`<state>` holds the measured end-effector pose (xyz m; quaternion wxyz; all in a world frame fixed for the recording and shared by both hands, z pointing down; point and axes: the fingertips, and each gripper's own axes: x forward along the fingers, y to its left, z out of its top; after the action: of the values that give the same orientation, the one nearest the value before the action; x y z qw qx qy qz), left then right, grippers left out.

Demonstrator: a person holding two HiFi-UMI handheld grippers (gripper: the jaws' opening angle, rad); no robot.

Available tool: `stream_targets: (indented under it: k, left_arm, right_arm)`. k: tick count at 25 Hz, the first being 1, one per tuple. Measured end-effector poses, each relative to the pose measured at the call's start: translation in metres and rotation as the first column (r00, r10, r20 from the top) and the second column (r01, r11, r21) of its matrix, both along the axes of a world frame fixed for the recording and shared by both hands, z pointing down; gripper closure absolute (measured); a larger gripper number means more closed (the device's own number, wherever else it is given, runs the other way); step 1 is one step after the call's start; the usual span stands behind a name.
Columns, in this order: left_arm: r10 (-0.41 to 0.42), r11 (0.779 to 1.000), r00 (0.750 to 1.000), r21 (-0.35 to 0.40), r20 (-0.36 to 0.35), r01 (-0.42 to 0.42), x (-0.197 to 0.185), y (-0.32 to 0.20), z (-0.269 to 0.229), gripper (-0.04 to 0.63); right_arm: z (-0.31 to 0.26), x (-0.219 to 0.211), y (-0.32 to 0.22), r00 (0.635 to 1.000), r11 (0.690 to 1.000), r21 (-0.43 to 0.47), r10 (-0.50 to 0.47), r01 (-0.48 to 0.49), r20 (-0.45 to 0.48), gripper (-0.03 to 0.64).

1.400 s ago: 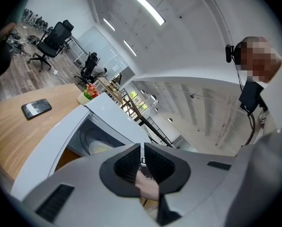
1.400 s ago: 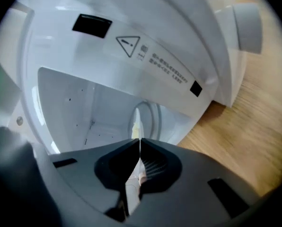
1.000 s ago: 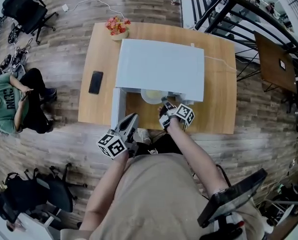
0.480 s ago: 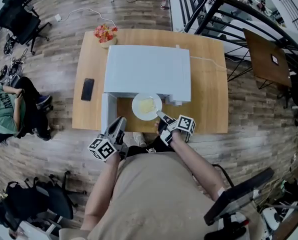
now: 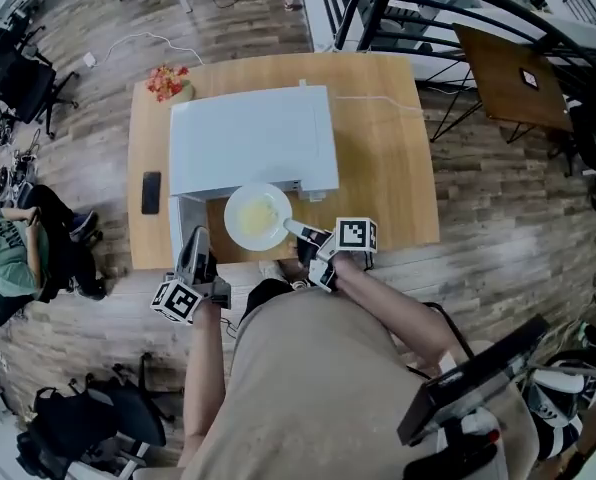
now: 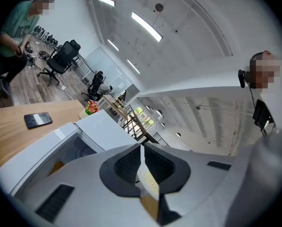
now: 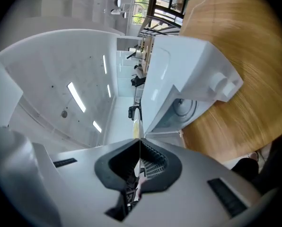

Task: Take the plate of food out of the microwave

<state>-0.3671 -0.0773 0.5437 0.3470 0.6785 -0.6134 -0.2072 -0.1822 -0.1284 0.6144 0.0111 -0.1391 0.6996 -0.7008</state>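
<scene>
Most of the way: out of the oven, not yet set down.

Pinches the thin rim of the round white plate [image 5: 234, 231] in the clenched right gripper [image 5: 291, 228], just in front of the boxy white microwave [image 5: 253, 133] and above the near edge of the wooden table [image 5: 378, 148] (edge-on in the right gripper view, a mere sliver between the ribbed black pads). Bears a pale yellow, soft-looking mound of food [image 5: 258, 213] at the centre. Holds the left gripper [image 5: 195, 240] low by the swung-open door [image 5: 181, 223], jaws pressed together on nothing. Leaves, by the look of it, only a landing on the smooth grained wood and perhaps shutting the door. Looks glossy and slick at the rim, so probably calls for a level carry from so narrow a hold.
</scene>
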Motion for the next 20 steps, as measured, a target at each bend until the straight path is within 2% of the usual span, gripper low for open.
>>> stream_targets:
  k: [5,9,13,20]
  left_arm:
    - [-0.036,0.999,0.999,0.026,0.009,0.036,0.013,0.002,-0.012,0.588]
    - [-0.06,0.998,0.998,0.036,-0.005,0.06,0.029,0.005,-0.012,0.588]
    - [-0.103,0.994,0.994,0.031,-0.047,0.104,0.042,0.011,-0.009,0.588]
    - [-0.123,0.99,0.992,0.074,-0.006,0.123,0.045,0.02,-0.028,0.588]
  right_arm:
    - [-0.046,0.007,-0.018,0.998,0.996,0.09,-0.031,0.027,0.047,0.604]
    - [-0.064,0.016,-0.028,0.996,0.994,0.103,-0.041,0.033,0.078,0.604]
    - [-0.082,0.03,-0.036,0.993,0.994,0.107,-0.05,0.039,0.103,0.604]
    - [-0.116,0.047,-0.043,0.988,0.988,0.149,-0.067,0.045,0.142,0.604]
